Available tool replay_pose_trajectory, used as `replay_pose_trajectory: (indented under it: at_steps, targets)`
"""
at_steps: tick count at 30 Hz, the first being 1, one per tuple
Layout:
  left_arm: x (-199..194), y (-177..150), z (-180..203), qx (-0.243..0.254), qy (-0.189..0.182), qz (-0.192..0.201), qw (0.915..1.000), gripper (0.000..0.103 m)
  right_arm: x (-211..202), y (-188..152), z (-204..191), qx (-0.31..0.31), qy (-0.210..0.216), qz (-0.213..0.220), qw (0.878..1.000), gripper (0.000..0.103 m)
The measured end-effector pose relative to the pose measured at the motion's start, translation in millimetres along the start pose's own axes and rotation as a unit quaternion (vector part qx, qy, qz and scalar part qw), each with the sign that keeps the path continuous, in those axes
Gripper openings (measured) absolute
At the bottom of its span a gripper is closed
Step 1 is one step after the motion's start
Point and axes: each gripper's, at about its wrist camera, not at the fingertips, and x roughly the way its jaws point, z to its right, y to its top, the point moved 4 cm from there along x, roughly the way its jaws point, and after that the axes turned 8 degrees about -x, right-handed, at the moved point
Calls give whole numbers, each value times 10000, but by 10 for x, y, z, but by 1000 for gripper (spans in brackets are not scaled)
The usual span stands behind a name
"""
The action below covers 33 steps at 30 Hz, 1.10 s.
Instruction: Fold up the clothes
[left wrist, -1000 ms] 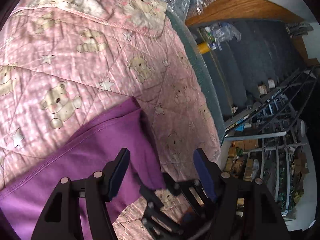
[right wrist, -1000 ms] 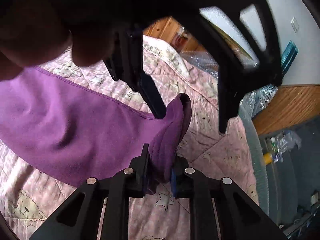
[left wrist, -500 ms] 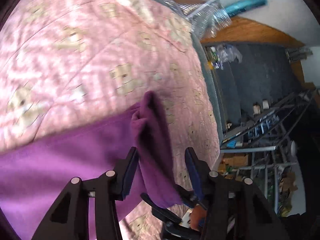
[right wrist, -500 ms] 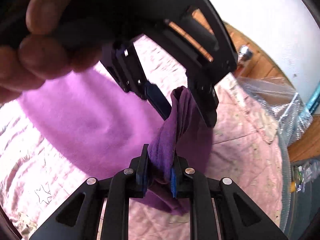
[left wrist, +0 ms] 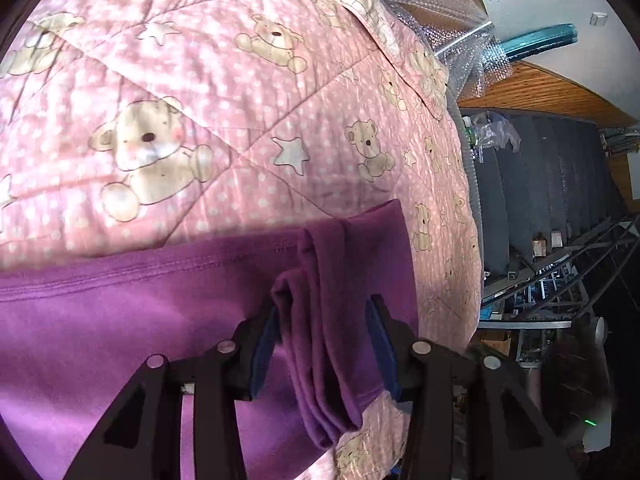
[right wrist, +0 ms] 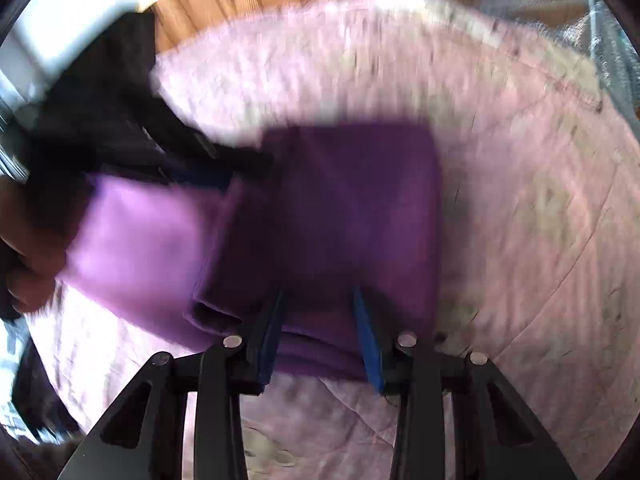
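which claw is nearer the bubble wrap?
Left, probably. The left claw straddles the purple cloth by the quilt's edge, where the bubble wrap lies. The right claw straddles the cloth's other fold, apparently farther off.

My matt black plastic left gripper [left wrist: 322,344] straddles soft purple fleece cloth [left wrist: 120,320] on a quilted cotton bedspread [left wrist: 240,100].

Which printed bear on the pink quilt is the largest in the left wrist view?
The bear at left-centre, with pink cheeks and a dark nose, just above the purple garment; the others toward the quilt edge look smaller.
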Motion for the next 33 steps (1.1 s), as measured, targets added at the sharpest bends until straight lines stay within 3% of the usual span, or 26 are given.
replay_pose_trajectory:
  at_steps: [2, 3, 4, 5, 7, 8, 10, 11, 13, 17, 21, 23, 25, 29, 31, 33]
  targets:
    - [-57, -83, -65, 69, 200, -108, 9997, 46, -49, 6, -35, -112, -140, -56, 9998, 38]
    - [-68, -118, -75, 147, 364, -199, 9990, 46, -93, 5, -10, -29, -229, -23, 9997, 43]
    - [-92, -158, -78, 266, 593, -284, 9975, 46, -122, -29, 85, 216, -428, 93, 9988, 58]
    - [-130, -187, -62, 377, 763, -311, 9959, 46, -153, -64, 181, 462, -627, 209, 9967, 63]
    - [-218, -187, 31, 426, 836, -303, 9951, 49, -52, -159, 341, 915, -747, 108, 9929, 65]
    - [-257, -172, 88, 411, 815, -294, 9954, 51, 51, -201, 390, 1081, -690, -48, 9917, 59]
    - [-295, -108, 232, 333, 651, -235, 9970, 62, 89, -120, 250, 709, -733, -9, 9948, 15]
    - [-288, -72, 321, 334, 577, -224, 9975, 63, 42, -62, 135, 383, -880, 121, 9953, 11]
    - [-231, 3, 503, 344, 430, -339, 9979, 64, -117, 45, -173, -392, -1277, 396, 9902, 10]
    - [-161, 81, 811, 545, 138, -685, 9961, 64, -357, 234, -742, -1563, -1790, 916, 9670, 10]
    - [-264, 18, 866, 881, 382, -929, 9910, 64, -391, 373, -1217, -2065, -1661, 1233, 9563, 10]
    - [-542, -68, 737, 1059, 321, -660, 9917, 62, -415, 378, -1448, -2149, -1443, 1356, 9563, 10]
    - [-869, -149, 494, 1106, 316, -349, 9928, 24, -340, 435, -1659, -2245, -1183, 1455, 9563, 10]
    - [-1343, -331, -349, 380, 363, 7, 9986, 19, 52, 423, -2038, -2615, -815, 1329, 9525, 12]
    - [-1451, -431, -804, -61, 397, 132, 9991, 19, 258, 348, -2185, -2771, -713, 1108, 9518, 19]
    - [-1469, -499, -1137, -457, 23, 333, 9984, 19, 231, 230, -2318, -2825, -656, 974, 9521, 22]
